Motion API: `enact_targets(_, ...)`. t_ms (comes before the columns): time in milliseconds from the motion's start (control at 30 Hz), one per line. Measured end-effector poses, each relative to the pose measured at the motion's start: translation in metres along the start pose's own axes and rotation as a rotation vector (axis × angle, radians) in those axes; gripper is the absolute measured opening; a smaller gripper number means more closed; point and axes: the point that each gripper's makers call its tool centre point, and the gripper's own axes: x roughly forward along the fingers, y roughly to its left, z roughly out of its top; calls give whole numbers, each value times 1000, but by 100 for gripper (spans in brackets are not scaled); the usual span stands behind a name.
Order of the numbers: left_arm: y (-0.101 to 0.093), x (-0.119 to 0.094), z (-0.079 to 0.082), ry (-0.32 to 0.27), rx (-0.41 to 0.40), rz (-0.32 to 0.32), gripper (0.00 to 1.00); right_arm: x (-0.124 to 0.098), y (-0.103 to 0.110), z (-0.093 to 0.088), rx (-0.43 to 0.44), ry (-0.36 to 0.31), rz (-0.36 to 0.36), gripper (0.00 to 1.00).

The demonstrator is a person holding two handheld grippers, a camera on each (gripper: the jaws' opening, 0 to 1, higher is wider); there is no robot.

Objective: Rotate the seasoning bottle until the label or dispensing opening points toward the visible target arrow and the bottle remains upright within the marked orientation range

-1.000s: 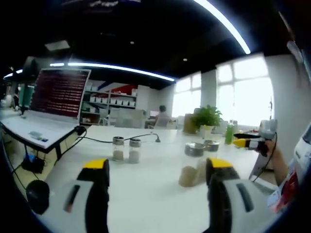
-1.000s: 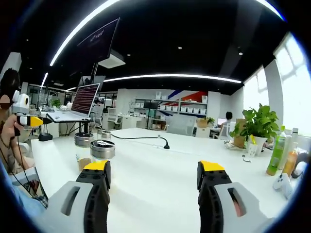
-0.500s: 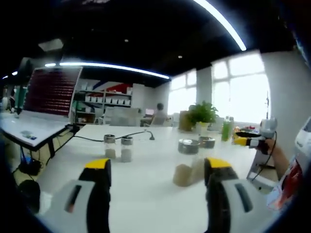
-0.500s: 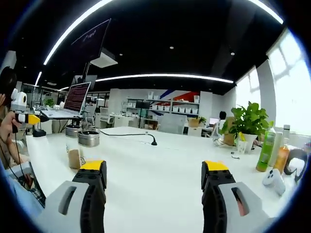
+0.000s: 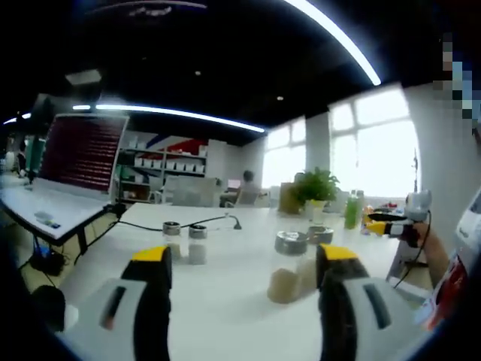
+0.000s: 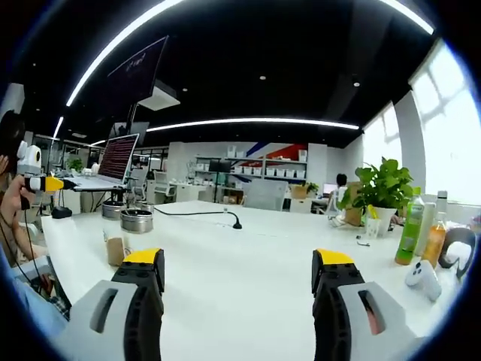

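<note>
Left gripper view: you are holding the left gripper (image 5: 244, 274) low over the white table (image 5: 225, 301) with its yellow-tipped jaws spread wide and nothing between them. Just ahead of the right-hand jaw, the nearest seasoning bottle (image 5: 288, 257) is standing upright, clear-walled with a metal lid and tan powder in its lower part; a second bottle (image 5: 319, 237) is standing just behind it. Two smaller shakers (image 5: 185, 242) are sitting side by side farther toward the table's left side, near a black cable (image 5: 180, 223) that is running across the top. An open laptop (image 5: 64, 162) is resting at the far left edge. At the right edge, your other hand (image 5: 421, 237) is carrying the right gripper.

Right gripper view: you are holding the right gripper (image 6: 239, 274) level over a bare stretch of table (image 6: 240, 248), its jaws likewise wide apart and gripping nothing. From here the same pair of bottles (image 6: 124, 233) is appearing near the table's left edge, beside the left-hand jaw. This view is adding a potted plant (image 6: 383, 192), a green bottle (image 6: 409, 226) and an orange bottle (image 6: 434, 237) along the right side, and a white controller (image 6: 422, 277) near the right edge. No label, opening or arrow is legible in either view.
</note>
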Motion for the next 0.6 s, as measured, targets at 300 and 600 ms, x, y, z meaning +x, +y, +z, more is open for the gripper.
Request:
enact_targets(300, 5, 12, 15, -30, 1, 12, 82, 1, 0, -2, -74, 18, -10, 83)
enact_targets(600, 16, 34, 39, -58, 35, 38, 82, -1, 0, -7, -73, 32, 16, 83)
